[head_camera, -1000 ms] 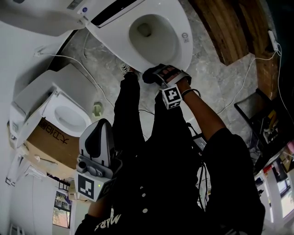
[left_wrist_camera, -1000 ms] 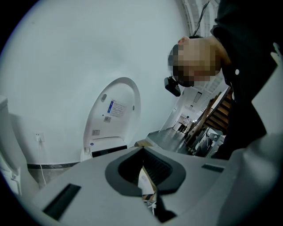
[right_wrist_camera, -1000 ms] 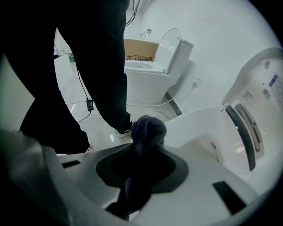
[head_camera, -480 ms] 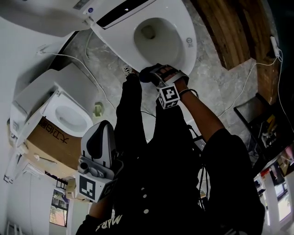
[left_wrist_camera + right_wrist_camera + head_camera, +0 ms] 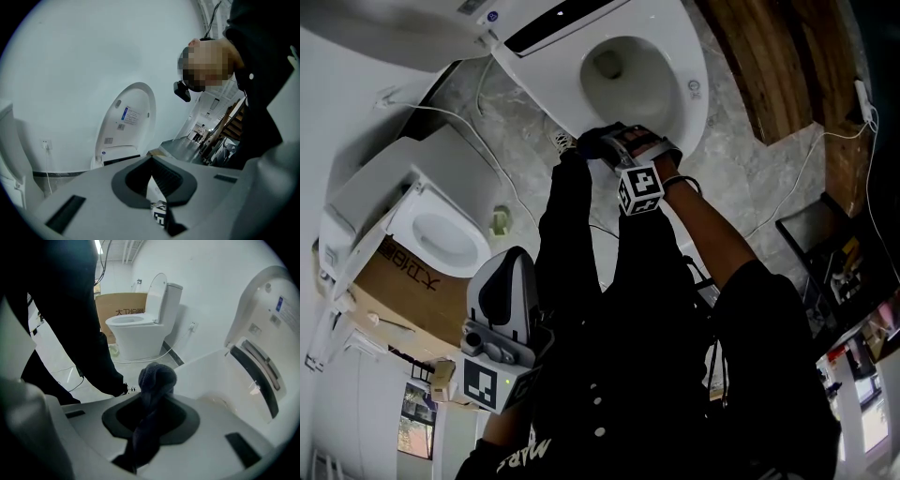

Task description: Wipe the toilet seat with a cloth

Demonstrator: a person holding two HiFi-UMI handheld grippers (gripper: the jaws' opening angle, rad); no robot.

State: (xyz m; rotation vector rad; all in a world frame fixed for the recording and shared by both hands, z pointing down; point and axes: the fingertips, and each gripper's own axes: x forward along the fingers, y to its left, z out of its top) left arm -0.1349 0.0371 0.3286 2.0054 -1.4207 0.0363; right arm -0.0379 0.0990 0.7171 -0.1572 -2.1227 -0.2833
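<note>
The white toilet seat (image 5: 680,117) rings the bowl at the top of the head view, with its lid (image 5: 272,310) raised behind. A dark cloth (image 5: 591,142) is bunched between the jaws of my right gripper (image 5: 607,145), which is shut on it. The cloth presses the seat's near left rim. In the right gripper view the cloth (image 5: 157,378) sticks up past the right gripper (image 5: 152,401), beside the seat (image 5: 220,376). My left gripper (image 5: 506,277) is held back low by my body, jaws together on nothing, away from the toilet; the left gripper (image 5: 151,161) looks toward the lid.
A second toilet (image 5: 441,234) stands at the left beside a cardboard box (image 5: 394,291). White cables (image 5: 473,127) trail over the grey floor. Wooden boards (image 5: 769,66) lie at the upper right. My dark-clothed legs (image 5: 572,244) stand close before the toilet.
My right gripper with the cloth has slid leftward along the seat's near rim. The left gripper has stayed where it was.
</note>
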